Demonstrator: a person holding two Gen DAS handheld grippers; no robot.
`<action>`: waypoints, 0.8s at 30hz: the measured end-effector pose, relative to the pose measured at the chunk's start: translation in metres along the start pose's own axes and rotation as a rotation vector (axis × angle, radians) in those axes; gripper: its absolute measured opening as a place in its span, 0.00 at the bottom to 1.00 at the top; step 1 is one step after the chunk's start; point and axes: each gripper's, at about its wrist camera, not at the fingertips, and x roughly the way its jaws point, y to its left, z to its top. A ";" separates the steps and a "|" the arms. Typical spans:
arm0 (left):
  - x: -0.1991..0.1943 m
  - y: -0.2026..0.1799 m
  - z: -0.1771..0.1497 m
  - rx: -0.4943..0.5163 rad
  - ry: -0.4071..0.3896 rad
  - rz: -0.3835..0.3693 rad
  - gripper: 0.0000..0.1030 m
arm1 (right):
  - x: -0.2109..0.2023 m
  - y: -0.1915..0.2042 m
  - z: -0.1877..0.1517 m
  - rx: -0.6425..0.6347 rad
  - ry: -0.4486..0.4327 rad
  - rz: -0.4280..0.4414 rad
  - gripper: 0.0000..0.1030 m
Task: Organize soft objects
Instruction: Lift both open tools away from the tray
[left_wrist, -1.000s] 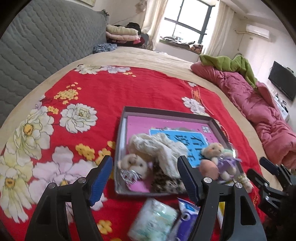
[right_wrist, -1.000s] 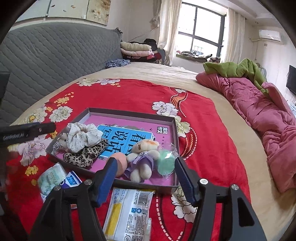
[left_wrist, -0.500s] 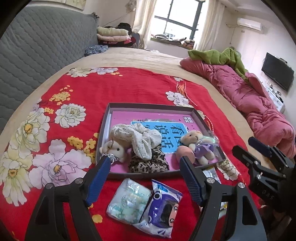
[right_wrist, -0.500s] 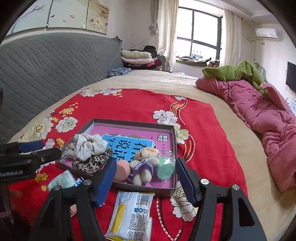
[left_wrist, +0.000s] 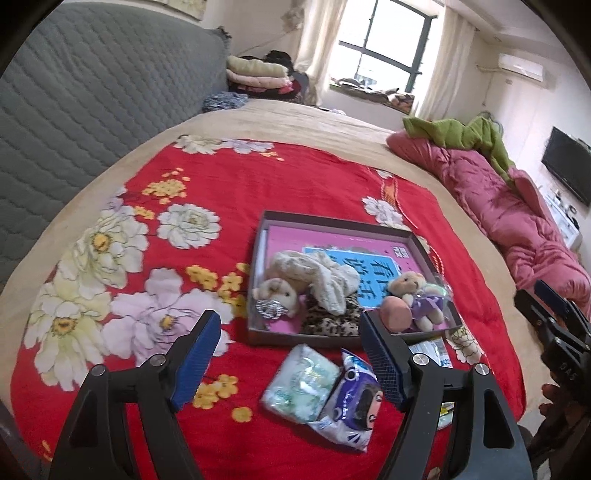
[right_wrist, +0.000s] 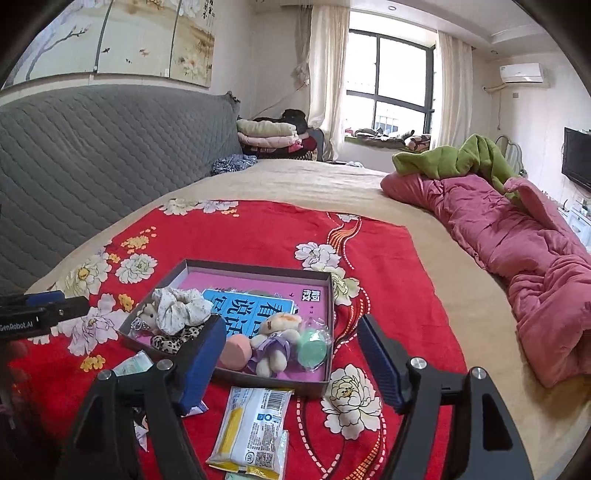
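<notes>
A shallow grey box (left_wrist: 332, 222) (right_wrist: 255, 266) with a pink lining lies on the red floral blanket. In it are a cream scrunchie (left_wrist: 317, 273) (right_wrist: 177, 308), a leopard scrunchie (left_wrist: 330, 317), a small cream plush (left_wrist: 275, 290), a peach ball (left_wrist: 395, 314) (right_wrist: 234, 352), a bear in purple (left_wrist: 415, 295) (right_wrist: 275, 341) and a green ball (right_wrist: 312, 349). Two tissue packs (left_wrist: 303, 382) (left_wrist: 351, 402) lie in front of the box. My left gripper (left_wrist: 290, 362) is open above them. My right gripper (right_wrist: 291, 360) is open near the box's front edge.
A yellow-and-white packet (right_wrist: 255, 424) lies on the blanket (left_wrist: 258, 184) before the box. A pink quilt (right_wrist: 517, 236) with a green cloth (right_wrist: 458, 157) lies on the right. A grey headboard (left_wrist: 92, 99) stands on the left.
Both grippers have pulled back and up from the box. The tissue packs have come into fuller view. Both stay open and empty.
</notes>
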 end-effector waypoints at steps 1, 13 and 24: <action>-0.003 0.003 0.000 -0.006 -0.004 0.007 0.76 | -0.003 -0.001 0.000 0.002 -0.004 -0.002 0.71; -0.026 -0.001 -0.007 0.023 -0.013 0.015 0.76 | -0.022 0.002 -0.004 -0.017 -0.007 0.019 0.71; -0.008 -0.049 -0.043 0.132 0.071 -0.033 0.76 | -0.019 0.007 -0.030 -0.034 0.047 0.037 0.71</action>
